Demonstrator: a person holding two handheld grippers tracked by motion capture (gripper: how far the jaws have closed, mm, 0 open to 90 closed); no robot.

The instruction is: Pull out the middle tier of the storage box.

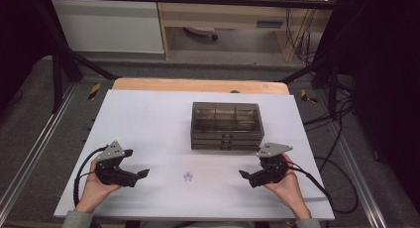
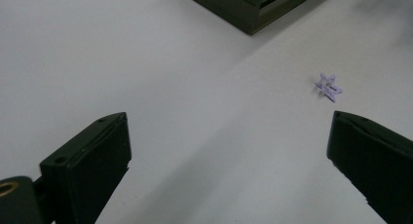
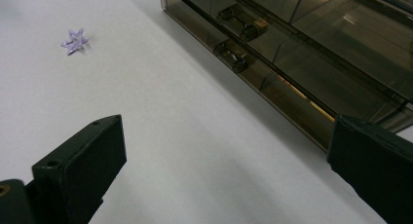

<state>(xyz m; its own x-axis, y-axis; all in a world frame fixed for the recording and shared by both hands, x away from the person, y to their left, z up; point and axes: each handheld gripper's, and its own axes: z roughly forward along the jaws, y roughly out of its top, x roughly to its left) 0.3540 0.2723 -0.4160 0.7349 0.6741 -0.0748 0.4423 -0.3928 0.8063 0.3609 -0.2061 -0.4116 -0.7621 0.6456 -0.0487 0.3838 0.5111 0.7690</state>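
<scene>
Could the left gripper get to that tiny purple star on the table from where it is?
Probably yes. The left gripper is open and empty, and bare white table lies between it and the purple star. The smoky compartment box stands farther back, out of that path.

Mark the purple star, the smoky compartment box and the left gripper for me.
purple star (image 1: 187, 176): high view, middle of the small outline shape.
smoky compartment box (image 1: 226, 138): high view, front wall beside the latches.
left gripper (image 1: 136, 163): high view, midway between its open fingertips.

Grey floor (image 1: 29, 134), wooden shelving (image 1: 223, 15)
</scene>
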